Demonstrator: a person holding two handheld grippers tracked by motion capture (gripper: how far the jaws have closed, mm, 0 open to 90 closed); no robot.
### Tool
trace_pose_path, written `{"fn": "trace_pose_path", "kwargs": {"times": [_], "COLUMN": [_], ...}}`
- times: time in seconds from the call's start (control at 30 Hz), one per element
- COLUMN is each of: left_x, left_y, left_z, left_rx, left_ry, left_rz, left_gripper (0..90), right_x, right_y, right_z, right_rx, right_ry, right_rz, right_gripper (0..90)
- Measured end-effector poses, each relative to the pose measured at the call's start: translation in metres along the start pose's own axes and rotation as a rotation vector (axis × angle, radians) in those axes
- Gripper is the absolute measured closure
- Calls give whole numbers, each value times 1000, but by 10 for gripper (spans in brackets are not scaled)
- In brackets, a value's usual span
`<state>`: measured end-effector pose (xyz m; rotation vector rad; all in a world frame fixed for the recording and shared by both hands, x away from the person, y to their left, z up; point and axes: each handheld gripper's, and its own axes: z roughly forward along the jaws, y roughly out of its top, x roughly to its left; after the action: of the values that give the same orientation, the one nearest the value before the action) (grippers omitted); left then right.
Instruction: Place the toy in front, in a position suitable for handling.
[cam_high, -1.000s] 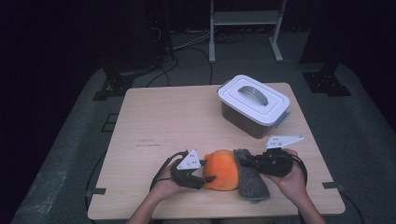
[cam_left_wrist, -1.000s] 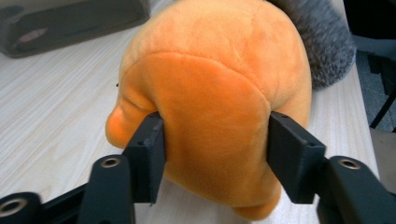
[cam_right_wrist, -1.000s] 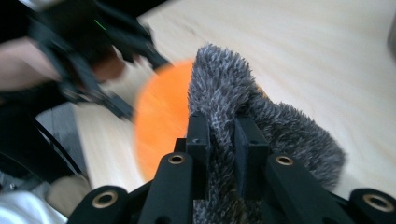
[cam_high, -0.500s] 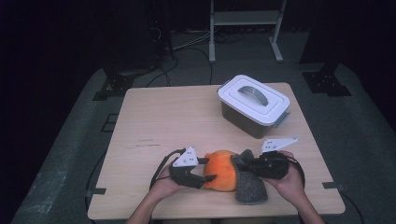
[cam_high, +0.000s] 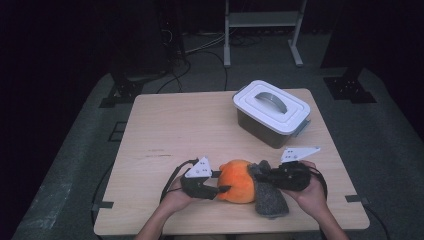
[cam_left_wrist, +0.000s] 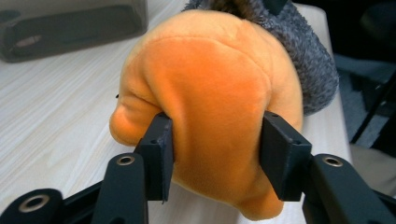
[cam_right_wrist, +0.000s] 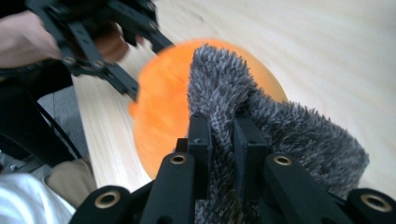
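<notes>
Partly, orange plush (cam_high: 236, 180) hiding grey plush (cam_high: 271, 202)

Lying near the front edge of the light wooden table (cam_high: 200, 125): a round orange plush toy (cam_high: 236, 180) with a shaggy grey fabric part (cam_high: 271, 202). Pressing in from its left, the left gripper (cam_high: 223, 189), jaws just closing; pinching the grey fabric, the right gripper (cam_high: 256, 171). Standing well behind, a lidded white-topped plastic box (cam_high: 271, 111).

Pale wooden bench (cam_high: 200, 130) on a grey floor mat (cam_high: 65, 175), dark plastic box (cam_high: 271, 113) with a white lid and grey handle standing toward its far right, black cables (cam_high: 200, 55) on the floor beyond, white metal stand (cam_high: 262, 22) at the back
</notes>
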<state>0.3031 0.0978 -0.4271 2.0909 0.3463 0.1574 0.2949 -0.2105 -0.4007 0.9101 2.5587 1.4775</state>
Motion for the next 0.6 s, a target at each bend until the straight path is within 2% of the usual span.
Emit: {"fn": "trace_pose_path", "kwargs": {"times": [0.13, 0.23, 0.33, 0.37, 0.47, 0.6], "left_x": [0, 0, -1, -2, -1, 1], "left_y": [8, 10, 10, 10, 11, 9], "left_z": [-9, -15, -13, -11, -10, -8], "left_rx": [-20, -35, -36, -34, -64, -58], "left_ry": [9, 10, 7, 9, 4, -8], "left_rz": [6, 2, 6, 6, -4, -10], "left_gripper": [517, 520, 511, 485, 358, 229], "right_x": [17, 26, 21, 16, 7, -1], "right_y": [13, 17, 12, 8, 2, -2], "right_z": [-3, 3, 11, 14, 14, 12], "right_rx": [-57, -47, -3, 6, 20, 33], "right_ry": [46, 52, 32, 40, 39, 44], "right_rz": [-41, -71, -64, -46, -7, 20], "right_gripper": [789, 788, 786, 786, 786, 786]}}
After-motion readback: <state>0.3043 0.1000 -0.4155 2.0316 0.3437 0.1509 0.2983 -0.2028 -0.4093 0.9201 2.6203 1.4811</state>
